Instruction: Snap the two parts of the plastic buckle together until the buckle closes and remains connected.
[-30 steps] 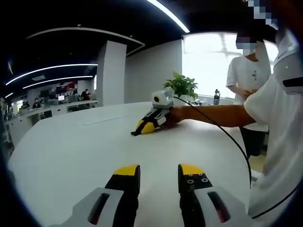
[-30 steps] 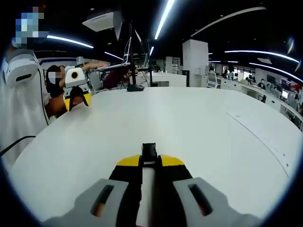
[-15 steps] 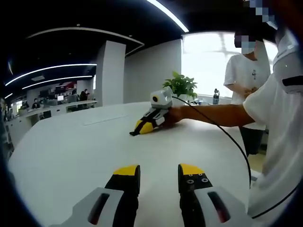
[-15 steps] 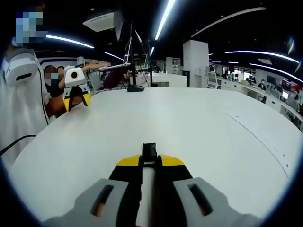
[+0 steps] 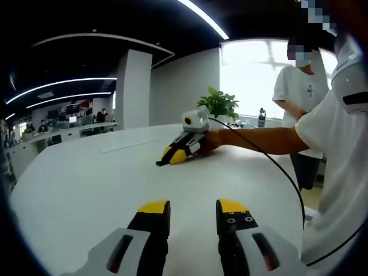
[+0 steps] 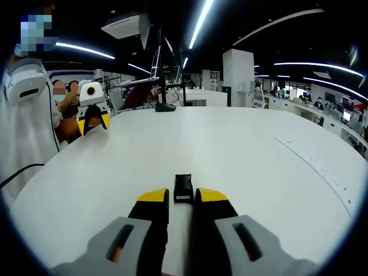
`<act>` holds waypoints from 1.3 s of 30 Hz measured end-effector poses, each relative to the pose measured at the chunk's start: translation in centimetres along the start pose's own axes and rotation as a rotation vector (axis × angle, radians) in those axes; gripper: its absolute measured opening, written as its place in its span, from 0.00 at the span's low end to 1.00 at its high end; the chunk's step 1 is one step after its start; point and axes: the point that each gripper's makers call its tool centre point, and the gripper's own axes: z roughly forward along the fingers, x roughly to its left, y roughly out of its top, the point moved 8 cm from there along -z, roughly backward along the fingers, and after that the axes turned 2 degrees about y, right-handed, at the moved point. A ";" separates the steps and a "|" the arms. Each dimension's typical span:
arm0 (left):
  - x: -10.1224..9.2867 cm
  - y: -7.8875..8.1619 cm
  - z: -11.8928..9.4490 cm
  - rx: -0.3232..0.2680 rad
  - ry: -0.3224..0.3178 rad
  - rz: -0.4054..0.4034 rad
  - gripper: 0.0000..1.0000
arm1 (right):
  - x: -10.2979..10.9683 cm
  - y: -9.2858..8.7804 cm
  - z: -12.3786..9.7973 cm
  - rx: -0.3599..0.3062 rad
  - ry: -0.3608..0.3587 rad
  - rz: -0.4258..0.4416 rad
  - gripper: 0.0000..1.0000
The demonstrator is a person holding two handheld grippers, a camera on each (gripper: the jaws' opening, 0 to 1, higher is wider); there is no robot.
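A small black plastic buckle (image 6: 183,185) lies on the white table (image 6: 247,155) just between the yellow fingertips (image 6: 153,196) of my right gripper (image 6: 181,200). Its jaws stand slightly apart, open, no longer pinching the buckle. In the left gripper view the right gripper (image 5: 179,150) rests low on the table ahead, held by a person's hand, with the dark buckle (image 5: 160,163) at its tip. My left gripper (image 5: 192,208) hovers over the table, open with nothing between its fingers. It also appears far left as the left gripper (image 6: 92,118) in the right gripper view.
A cable (image 5: 270,158) runs from the right gripper along the person's arm (image 5: 270,141). A second person (image 5: 302,98) stands by a potted plant (image 5: 219,104) and a bottle (image 5: 263,118) at the table's far edge. A dark object (image 6: 164,106) sits at the far side.
The right gripper's jaws have spread a little and released the buckle, which now rests on the table between the tips. The left gripper has stayed where it was.
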 end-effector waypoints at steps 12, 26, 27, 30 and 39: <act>0.0 -0.3 -0.5 -0.003 0.004 -0.014 0.31 | 0.9 0.0 0.2 -0.004 -0.008 -0.007 0.29; 0.2 -0.5 -0.2 -0.003 0.022 -0.020 0.31 | 0.6 0.1 -0.2 -0.005 -0.059 0.028 0.36; 0.3 -0.5 -0.2 -0.004 0.025 -0.025 0.31 | 0.6 0.2 -0.3 -0.007 -0.067 0.039 0.36; 0.4 -0.5 -0.2 -0.014 0.036 -0.039 0.31 | 0.9 0.7 -0.6 -0.047 -0.079 0.073 0.38; 1.3 -0.3 -0.4 -0.034 0.100 -0.066 0.32 | 1.8 0.6 -1.6 -0.051 -0.248 0.090 0.38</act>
